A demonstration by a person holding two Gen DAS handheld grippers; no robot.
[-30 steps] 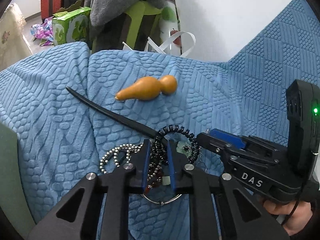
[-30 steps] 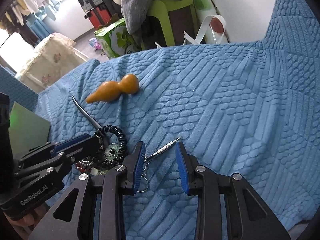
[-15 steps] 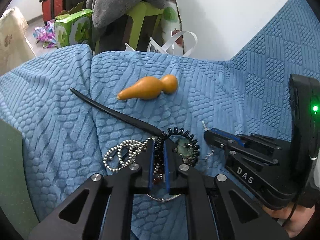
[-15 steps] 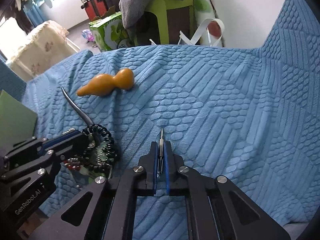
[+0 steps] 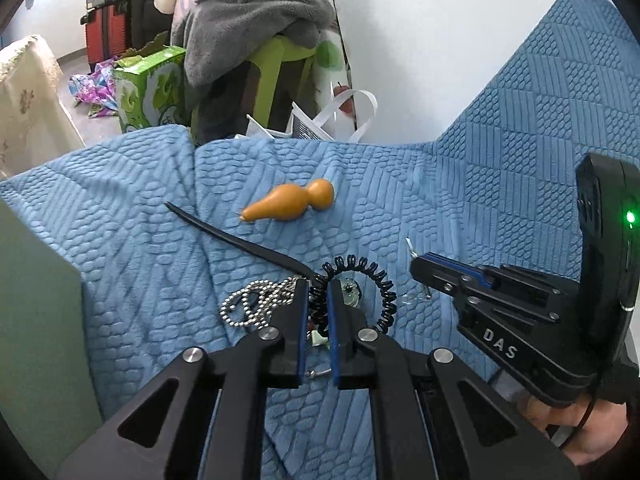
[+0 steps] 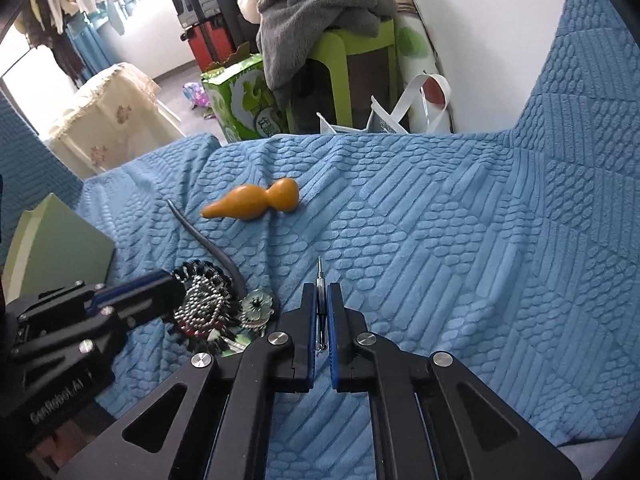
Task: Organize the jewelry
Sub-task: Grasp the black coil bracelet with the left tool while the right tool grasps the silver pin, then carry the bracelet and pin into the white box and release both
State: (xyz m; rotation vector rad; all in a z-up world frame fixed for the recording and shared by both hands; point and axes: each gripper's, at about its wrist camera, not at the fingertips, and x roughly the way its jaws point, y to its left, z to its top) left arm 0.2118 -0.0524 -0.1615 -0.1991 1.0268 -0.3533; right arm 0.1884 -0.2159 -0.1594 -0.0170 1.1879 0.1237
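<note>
A jewelry pile lies on the blue textured cover: a black coiled bracelet (image 5: 376,280), a silver bead chain (image 5: 248,302), a green pendant (image 5: 350,292) and a black curved hair stick (image 5: 240,242). My left gripper (image 5: 317,292) is shut on the black coiled bracelet at the pile. My right gripper (image 6: 321,292) is shut on a thin silver metal pin with a keyring (image 6: 319,276), held just right of the pile (image 6: 208,300). It also shows in the left wrist view (image 5: 418,258). An orange gourd (image 5: 290,202) lies farther back.
A green box edge (image 6: 60,248) stands at the left of the cover. Beyond the cover's far edge are a lime green stool (image 6: 356,52) with grey clothes, a green carton (image 6: 244,100) and a white bag (image 6: 400,116). A white wall is behind.
My right gripper closed on the silver pin and lifted it off the cover. My left gripper closed on the coiled bracelet and rose slightly with it.
</note>
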